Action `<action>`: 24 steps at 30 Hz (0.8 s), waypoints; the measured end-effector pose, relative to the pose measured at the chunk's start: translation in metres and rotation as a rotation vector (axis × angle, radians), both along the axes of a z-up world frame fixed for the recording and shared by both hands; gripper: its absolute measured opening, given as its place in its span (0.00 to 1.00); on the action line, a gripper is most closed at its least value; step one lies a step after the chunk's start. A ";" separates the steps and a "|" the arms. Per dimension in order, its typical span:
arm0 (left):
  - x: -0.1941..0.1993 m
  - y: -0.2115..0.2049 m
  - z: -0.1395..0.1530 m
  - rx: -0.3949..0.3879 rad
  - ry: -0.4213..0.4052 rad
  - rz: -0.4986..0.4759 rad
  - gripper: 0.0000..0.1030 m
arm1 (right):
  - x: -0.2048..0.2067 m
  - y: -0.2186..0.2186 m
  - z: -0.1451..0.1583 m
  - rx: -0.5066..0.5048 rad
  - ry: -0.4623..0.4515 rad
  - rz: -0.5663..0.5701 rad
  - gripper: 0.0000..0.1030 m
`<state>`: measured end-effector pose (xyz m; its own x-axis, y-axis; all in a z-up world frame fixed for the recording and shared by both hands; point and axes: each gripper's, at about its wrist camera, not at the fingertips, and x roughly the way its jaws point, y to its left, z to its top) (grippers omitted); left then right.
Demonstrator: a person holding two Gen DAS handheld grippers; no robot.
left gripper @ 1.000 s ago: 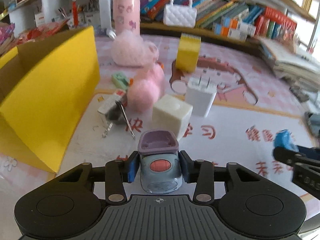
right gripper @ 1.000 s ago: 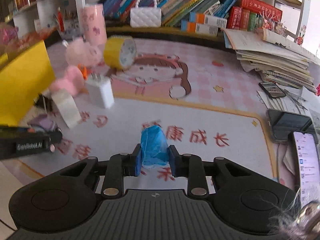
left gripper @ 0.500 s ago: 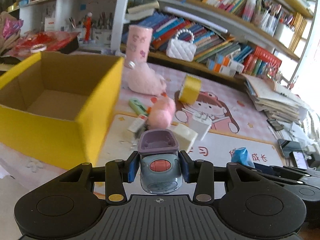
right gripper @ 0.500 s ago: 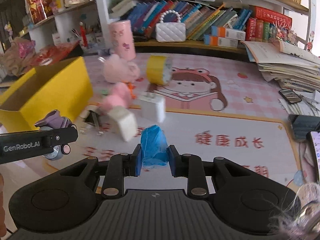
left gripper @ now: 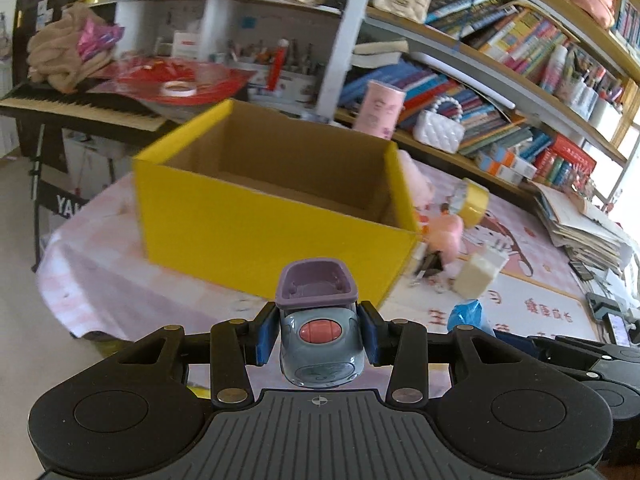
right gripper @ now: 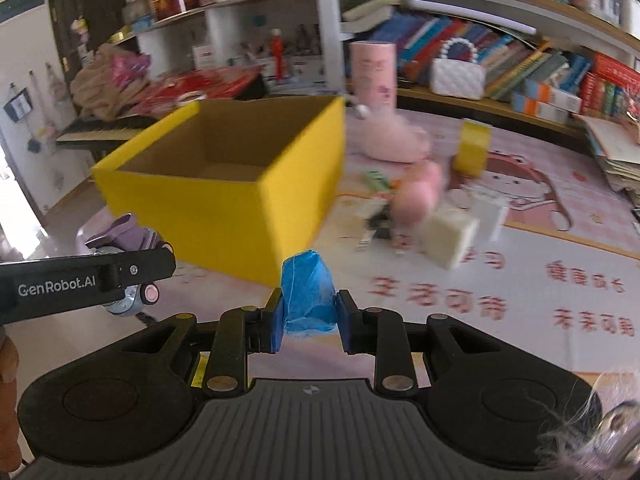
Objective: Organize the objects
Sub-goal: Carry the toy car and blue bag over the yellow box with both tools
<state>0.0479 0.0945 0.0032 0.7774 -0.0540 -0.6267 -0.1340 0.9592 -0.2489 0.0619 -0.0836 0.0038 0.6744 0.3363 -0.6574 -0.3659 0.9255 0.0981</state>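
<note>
Meanwhile left gripper (left gripper: 319, 334) clamped toy car (left gripper: 320, 344), long axis pointing forward toward yellow box (left gripper: 256, 232); right gripper (right gripper: 307, 314) held blue bundle (right gripper: 306, 292) upright near box corner.

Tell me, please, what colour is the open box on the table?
The box is yellow outside, brown cardboard inside; the right wrist view shows it best.

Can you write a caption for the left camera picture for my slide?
Left gripper holds a toy car before an open yellow box.
</note>
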 end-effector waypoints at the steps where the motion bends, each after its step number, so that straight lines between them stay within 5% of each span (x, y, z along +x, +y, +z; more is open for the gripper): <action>1: -0.003 0.006 0.000 0.002 -0.004 0.000 0.39 | -0.003 0.007 0.000 0.002 -0.002 0.002 0.24; 24: -0.026 0.079 0.009 0.004 -0.088 -0.055 0.39 | -0.035 0.092 0.006 0.003 -0.046 0.007 0.24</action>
